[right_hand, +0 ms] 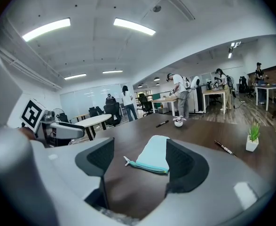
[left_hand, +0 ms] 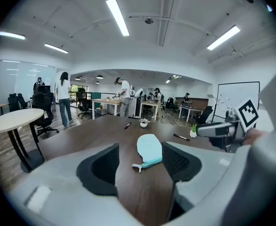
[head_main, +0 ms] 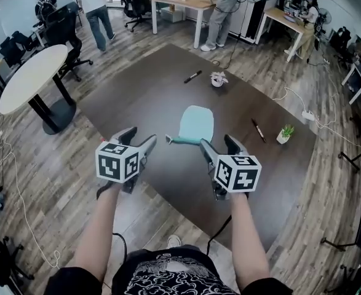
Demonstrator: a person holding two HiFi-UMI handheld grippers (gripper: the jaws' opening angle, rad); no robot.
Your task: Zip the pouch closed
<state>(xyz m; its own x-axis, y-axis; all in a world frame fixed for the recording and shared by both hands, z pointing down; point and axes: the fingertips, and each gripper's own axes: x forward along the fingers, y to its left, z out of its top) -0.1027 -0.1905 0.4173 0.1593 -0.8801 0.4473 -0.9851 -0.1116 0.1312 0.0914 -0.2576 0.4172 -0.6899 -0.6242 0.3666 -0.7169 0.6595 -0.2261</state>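
Jaws apart, empty, on left gripper [head_main: 140, 137] and right gripper [head_main: 218, 142]; pouch [head_main: 195, 123] lies ahead.

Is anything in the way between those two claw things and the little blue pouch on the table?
Nothing visible does. Only bare table lies between the pouch and the open left gripper and right gripper. The pens and small plant sit off to the side or beyond it.
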